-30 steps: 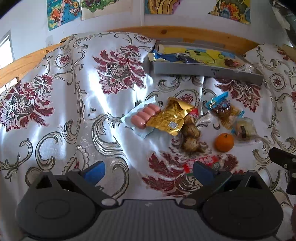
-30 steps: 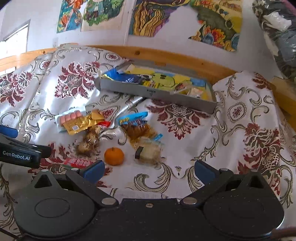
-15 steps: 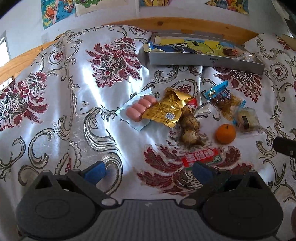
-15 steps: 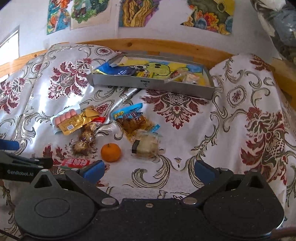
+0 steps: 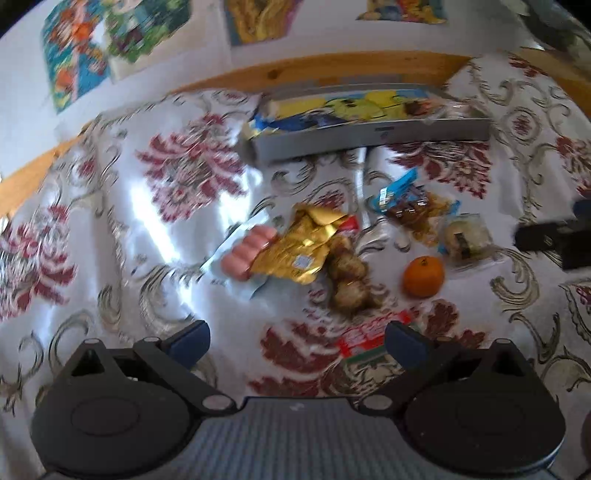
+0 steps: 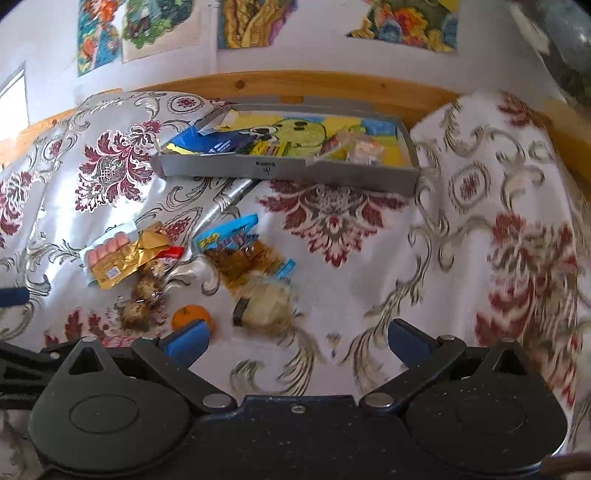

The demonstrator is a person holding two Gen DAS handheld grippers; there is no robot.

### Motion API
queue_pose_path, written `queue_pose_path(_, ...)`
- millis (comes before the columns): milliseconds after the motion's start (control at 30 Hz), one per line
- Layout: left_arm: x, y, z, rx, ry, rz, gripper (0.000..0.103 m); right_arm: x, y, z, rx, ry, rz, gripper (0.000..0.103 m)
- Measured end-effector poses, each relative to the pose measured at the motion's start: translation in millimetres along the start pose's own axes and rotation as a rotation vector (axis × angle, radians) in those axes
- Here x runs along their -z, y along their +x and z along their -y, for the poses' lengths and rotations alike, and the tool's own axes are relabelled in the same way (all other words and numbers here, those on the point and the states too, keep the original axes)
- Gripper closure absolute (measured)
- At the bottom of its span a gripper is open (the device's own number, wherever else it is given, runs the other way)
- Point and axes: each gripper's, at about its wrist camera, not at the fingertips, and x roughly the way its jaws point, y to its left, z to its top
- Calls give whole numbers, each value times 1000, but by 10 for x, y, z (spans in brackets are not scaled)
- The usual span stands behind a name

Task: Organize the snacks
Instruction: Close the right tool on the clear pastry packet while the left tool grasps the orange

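Loose snacks lie on a floral cloth: a pack of pink sausages (image 5: pixel 248 246), a gold packet (image 5: pixel 300 248), brown round snacks in clear wrap (image 5: pixel 347 275), an orange (image 5: pixel 423 276), a blue-topped bag (image 5: pixel 410 206), a pale wrapped cake (image 5: pixel 466 236) and a red flat packet (image 5: pixel 369 332). A grey tray (image 6: pixel 288 171) at the back holds several snacks. My left gripper (image 5: pixel 297 341) is open above the cloth, its right fingertip over the red packet. My right gripper (image 6: pixel 297 338) is open, its left fingertip in front of the orange (image 6: pixel 190 315), the cake (image 6: pixel 264 306) just beyond.
A wooden rail (image 6: pixel 332 86) runs behind the tray, with bright posters (image 6: pixel 255 22) on the wall. The cloth rises in a hump at the right (image 6: pixel 517 221). The other gripper shows as a dark shape at the right edge (image 5: pixel 554 236) of the left wrist view.
Both views have shifted and blur slightly: both cameras have tilted up, showing more wall. The snacks lie where they were. Both grippers stay open.
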Motion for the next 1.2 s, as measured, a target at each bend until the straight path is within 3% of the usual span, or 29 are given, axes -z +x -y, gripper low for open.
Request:
queue_pose_path(433,-86,161,441,76,249,38,1,-140,594,-95,-139,-151,-6,1)
queue_pose_path(733,-231,397,575,172,344,43,1,-122,896,-16,-177,-83,-71,1)
queue_pose_path(867,-246,473,615,215,306,27,1,-81,953,13,-150,-86,-102,4)
queue_pose_path(1200,-282,494,658,298,275,20,19,-109,888,147,-123,-46,-118,27)
